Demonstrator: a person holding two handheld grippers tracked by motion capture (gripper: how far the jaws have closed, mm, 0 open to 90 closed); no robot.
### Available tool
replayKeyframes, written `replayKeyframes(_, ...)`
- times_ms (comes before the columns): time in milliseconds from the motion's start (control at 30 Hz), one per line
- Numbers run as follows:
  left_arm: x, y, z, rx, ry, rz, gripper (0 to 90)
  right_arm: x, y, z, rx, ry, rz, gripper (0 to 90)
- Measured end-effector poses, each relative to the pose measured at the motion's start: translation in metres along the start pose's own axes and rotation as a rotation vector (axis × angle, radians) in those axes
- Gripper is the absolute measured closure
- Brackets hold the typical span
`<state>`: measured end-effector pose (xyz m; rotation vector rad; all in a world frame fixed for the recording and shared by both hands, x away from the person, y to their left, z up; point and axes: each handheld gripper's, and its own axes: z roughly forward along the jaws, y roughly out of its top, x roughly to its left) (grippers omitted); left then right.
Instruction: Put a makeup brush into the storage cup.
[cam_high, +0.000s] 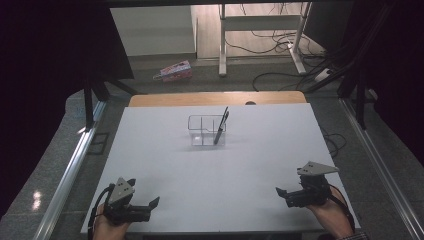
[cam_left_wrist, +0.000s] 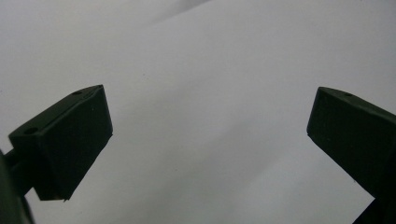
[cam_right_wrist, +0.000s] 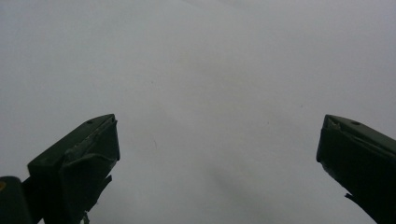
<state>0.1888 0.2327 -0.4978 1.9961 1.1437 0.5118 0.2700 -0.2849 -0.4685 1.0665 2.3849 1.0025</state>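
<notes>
Both your left gripper (cam_high: 150, 206) and right gripper (cam_high: 282, 192) rest released, well short of the clear organizer (cam_high: 206, 130); approach its leaning pen (cam_high: 220, 126) slowly, fingers spread wide.

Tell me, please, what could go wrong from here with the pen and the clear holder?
The pen leans over the rim of the light clear holder, so a nudge might tip or slide both. Both the left gripper and the right gripper sit open near the table's front edge, so the long reach invites a misjudged grasp.
</notes>
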Motion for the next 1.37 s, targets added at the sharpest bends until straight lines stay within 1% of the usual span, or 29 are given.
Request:
replayKeyframes(267,0.0,0.0,0.0,0.0,-0.001,0.0,0.5,-0.002,-0.008,-0.007,0.009,-0.02,0.002,0.0)
replayKeyframes(567,0.0,0.0,0.0,0.0,-0.001,0.002,0.5,-0.007,-0.015,-0.014,0.017,-0.031,0.02,0.0)
replayKeyframes(867,0.0,0.0,0.0,0.001,-0.002,0.003,0.6,-0.009,-0.023,-0.019,0.039,-0.043,0.036,0.0)
replayKeyframes(1133,0.0,0.0,0.0,0.001,-0.002,0.003,0.6,-0.01,-0.03,-0.021,0.066,-0.046,0.047,0.0)
replayKeyframes(1233,0.0,0.0,0.001,0.0,-0.002,0.005,0.6,-0.01,-0.03,-0.022,0.059,-0.048,0.052,0.0)
replayKeyframes(1367,-0.001,0.001,0.001,0.0,-0.001,0.007,0.6,-0.01,-0.03,-0.021,0.066,-0.052,0.049,0.0)
